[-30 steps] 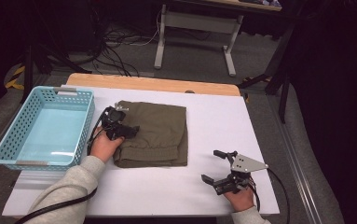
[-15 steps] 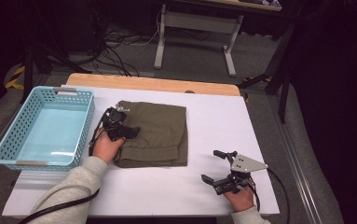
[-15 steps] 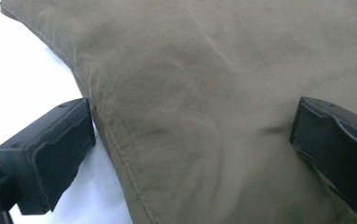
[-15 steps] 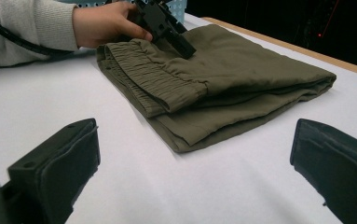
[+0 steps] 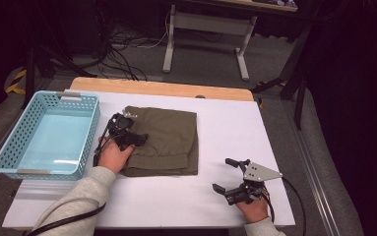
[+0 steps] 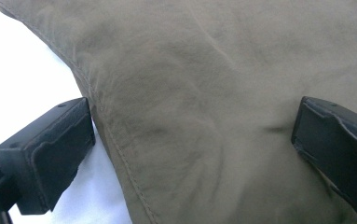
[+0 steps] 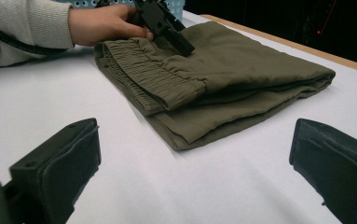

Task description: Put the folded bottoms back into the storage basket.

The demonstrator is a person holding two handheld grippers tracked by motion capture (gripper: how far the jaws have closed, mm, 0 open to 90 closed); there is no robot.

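Note:
A folded olive-green garment (image 5: 169, 137) with an elastic waistband lies on the white table (image 5: 225, 132), left of centre. My left gripper (image 5: 138, 138) rests on the garment's left part, held by a hand. In the left gripper view its jaws stand wide apart (image 6: 192, 140), one at the cloth's stitched edge (image 6: 120, 154) and the other on the cloth, with fabric bulging between them. My right gripper (image 5: 221, 174) sits open near the table's front right, apart from the garment. Its own view looks between its open jaws (image 7: 190, 172) at the garment (image 7: 223, 79) and the left gripper (image 7: 167, 28).
A light blue plastic basket (image 5: 90, 128) stands empty at the table's left side, close to the left hand. A wooden board edge (image 5: 161, 88) runs along the table's far side. Beyond it are cables and a desk frame (image 5: 205, 39) on the floor.

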